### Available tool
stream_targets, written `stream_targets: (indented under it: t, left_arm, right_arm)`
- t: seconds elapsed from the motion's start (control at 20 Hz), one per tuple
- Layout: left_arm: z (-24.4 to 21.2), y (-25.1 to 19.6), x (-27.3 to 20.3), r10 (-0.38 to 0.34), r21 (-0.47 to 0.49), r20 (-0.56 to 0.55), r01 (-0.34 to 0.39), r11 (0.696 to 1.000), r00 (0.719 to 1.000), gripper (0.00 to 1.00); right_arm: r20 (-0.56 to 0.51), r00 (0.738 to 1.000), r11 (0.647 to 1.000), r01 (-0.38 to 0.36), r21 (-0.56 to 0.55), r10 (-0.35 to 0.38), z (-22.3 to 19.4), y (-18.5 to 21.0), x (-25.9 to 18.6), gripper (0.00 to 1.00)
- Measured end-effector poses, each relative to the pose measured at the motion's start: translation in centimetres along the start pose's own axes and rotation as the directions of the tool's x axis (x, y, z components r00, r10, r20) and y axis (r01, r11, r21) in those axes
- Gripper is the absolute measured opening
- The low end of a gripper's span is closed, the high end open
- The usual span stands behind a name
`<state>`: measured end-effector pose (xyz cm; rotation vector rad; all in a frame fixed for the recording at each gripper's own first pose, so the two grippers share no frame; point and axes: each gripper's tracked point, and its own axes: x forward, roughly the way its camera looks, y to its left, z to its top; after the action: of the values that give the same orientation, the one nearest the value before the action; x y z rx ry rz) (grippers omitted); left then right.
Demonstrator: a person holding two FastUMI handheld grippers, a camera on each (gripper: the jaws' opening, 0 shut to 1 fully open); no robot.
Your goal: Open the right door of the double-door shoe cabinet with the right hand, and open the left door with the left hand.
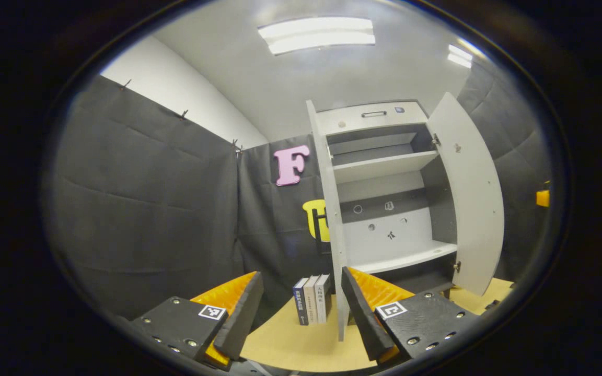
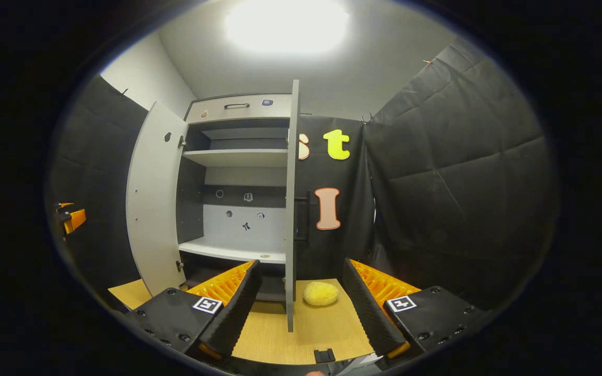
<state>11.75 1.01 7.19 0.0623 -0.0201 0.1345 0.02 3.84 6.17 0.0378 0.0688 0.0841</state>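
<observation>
A: Where's the shoe cabinet (image 1: 384, 198) and which way does it face?

B: It stands upright on the wooden table (image 1: 301, 344), against the black cloth wall, tall axis vertical, open front turned toward both cameras. Both doors are swung out. In the left gripper view the left door (image 1: 332, 219) shows edge-on, a thin vertical strip running down to the table, and the right door (image 1: 471, 193) stands wide with its inner face showing.

A: And from the other side?

B: The right gripper view has it mirrored: the right door (image 2: 291, 203) is the edge-on strip there, and the left door (image 2: 152, 198) is opened out to the side. Inside are shelves (image 2: 235, 155), set level, and a drawer front with a handle (image 2: 236, 106) across the top.

A: Any writing you can read?

B: Three books (image 1: 312, 300) stand upright beside the left door's foot, spines out; there is print on them, too small to make out. Small stickers sit on the cabinet's back panel (image 2: 243, 214), unreadable too. Each gripper carries square black-and-white markers.

A: The grippers themselves?

B: The left gripper (image 1: 301, 313) has its fingers spread wide, nothing between them, touching nothing; the left door's edge lies just ahead, nearer its right finger. The right gripper (image 2: 301, 308) is equally wide and empty, with the right door's edge standing in the gap ahead. A yellow sponge (image 2: 320, 293) lies on the table just beyond.
</observation>
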Motion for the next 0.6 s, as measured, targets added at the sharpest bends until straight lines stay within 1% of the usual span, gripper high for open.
stream_targets:
  t: [0.2,0.6]
  left_arm:
    - [0.1,-0.2,-0.2,-0.026,0.006,-0.005,0.026,1.000,1.000,0.89]
    - [0.1,-0.3,-0.1,-0.024,0.004,0.000,0.024,1.000,1.000,0.88]
  right_arm:
    - [-0.001,1.000,1.000,0.006,-0.003,-0.006,0.1,-0.6,0.3,0.98]
    - [0.003,1.000,1.000,-0.001,-0.008,0.001,0.5,-0.5,1.2,0.98]
